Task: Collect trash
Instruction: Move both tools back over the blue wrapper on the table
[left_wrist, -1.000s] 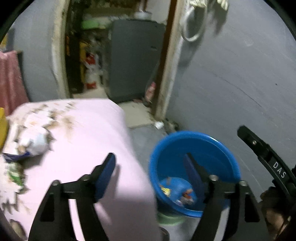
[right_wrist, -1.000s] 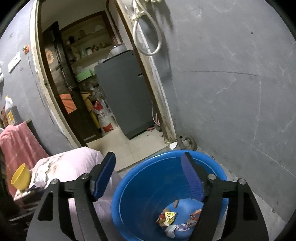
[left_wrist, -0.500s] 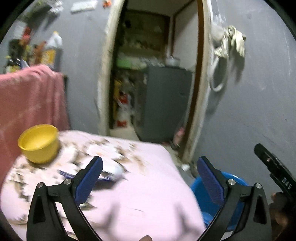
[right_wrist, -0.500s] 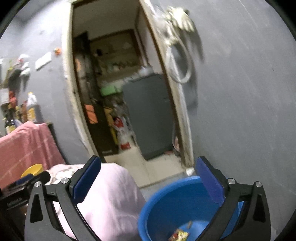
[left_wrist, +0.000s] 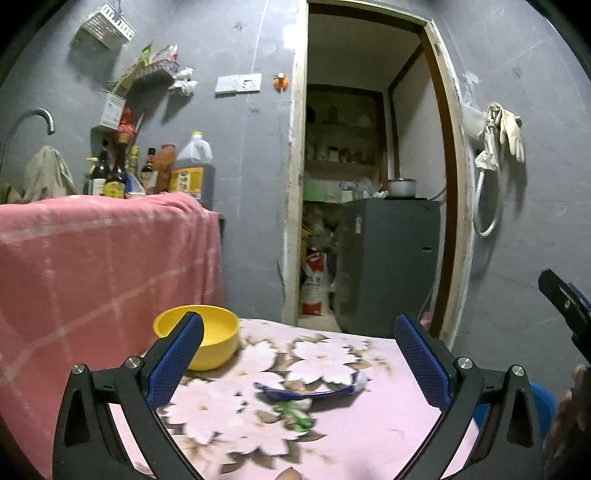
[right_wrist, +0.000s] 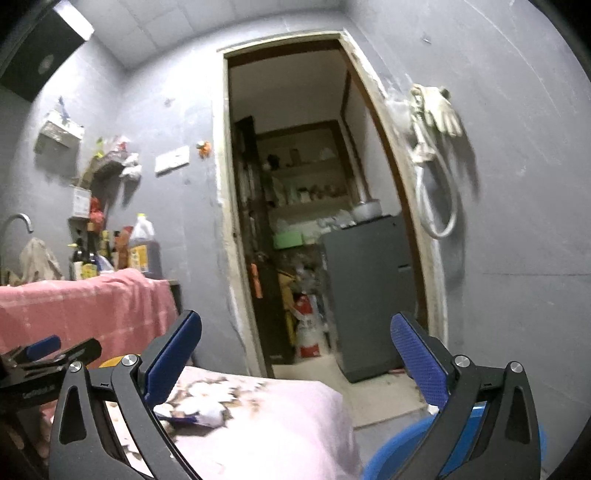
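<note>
A blue and white wrapper (left_wrist: 314, 387) lies flat on the pink flowered tablecloth (left_wrist: 351, 435), with a small green scrap (left_wrist: 295, 411) just in front of it. My left gripper (left_wrist: 299, 363) is open and empty, held above the cloth with the wrapper between and below its fingers. My right gripper (right_wrist: 295, 358) is open and empty, raised above the table's right edge; the wrapper (right_wrist: 192, 411) shows by its left finger. The blue trash tub's rim (right_wrist: 391, 450) shows low on the right, beside the table.
A yellow bowl (left_wrist: 207, 334) stands on the table's far left. A pink cloth (left_wrist: 92, 258) covers a counter with bottles (left_wrist: 147, 173) behind it. An open doorway (left_wrist: 369, 184) with a grey cabinet (left_wrist: 388, 258) lies ahead. Gloves (left_wrist: 502, 133) hang on the right wall.
Both grippers lifted away from the blue tub and opened wider. The left swung left over the table, bringing the wrapper and yellow bowl into view.
</note>
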